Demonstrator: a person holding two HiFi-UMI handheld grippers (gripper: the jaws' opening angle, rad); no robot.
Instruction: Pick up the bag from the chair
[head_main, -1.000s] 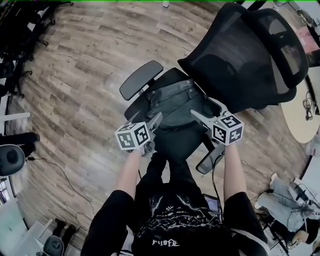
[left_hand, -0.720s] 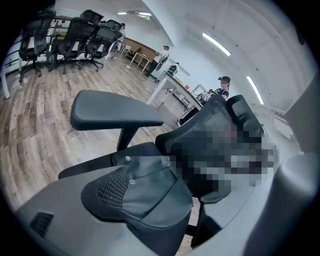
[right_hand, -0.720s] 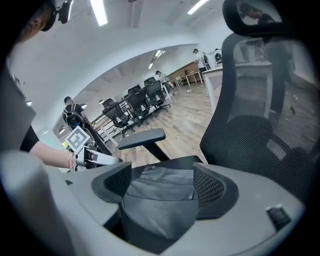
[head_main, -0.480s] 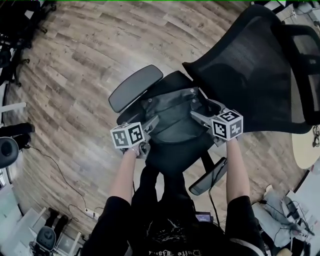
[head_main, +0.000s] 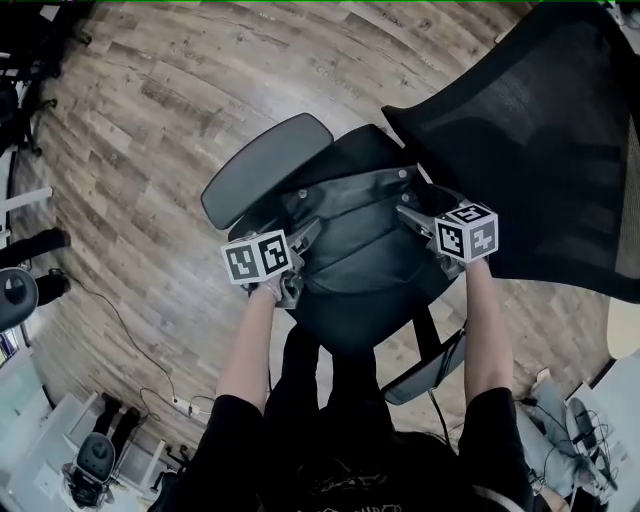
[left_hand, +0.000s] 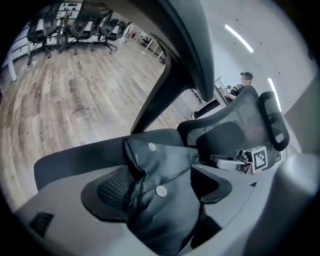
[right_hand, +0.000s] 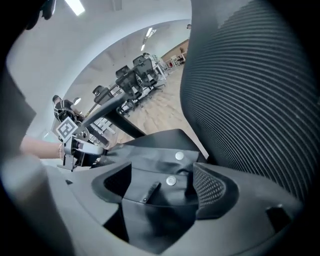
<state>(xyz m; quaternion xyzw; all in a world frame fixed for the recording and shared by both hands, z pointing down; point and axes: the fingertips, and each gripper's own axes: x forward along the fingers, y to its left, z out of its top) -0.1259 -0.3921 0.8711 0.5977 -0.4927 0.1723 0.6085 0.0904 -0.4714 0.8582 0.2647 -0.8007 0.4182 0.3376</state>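
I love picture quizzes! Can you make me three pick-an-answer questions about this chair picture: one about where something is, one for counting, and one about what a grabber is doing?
1. Where is the bag?
A. on the floor
B. on the chair seat
C. on a table

2. How many round snaps does the right gripper view show on the bag?
A. none
B. two
C. five

3. How are the jaws of the right gripper?
A. pressed tight together
B. holding a cup
C. apart, with the bag between them

Answers: 1 B, the bag lies on the seat in front of the backrest. 2 B, two shiny round snaps show near the bag's edge. 3 C, its view shows a pad on each side of the bag.
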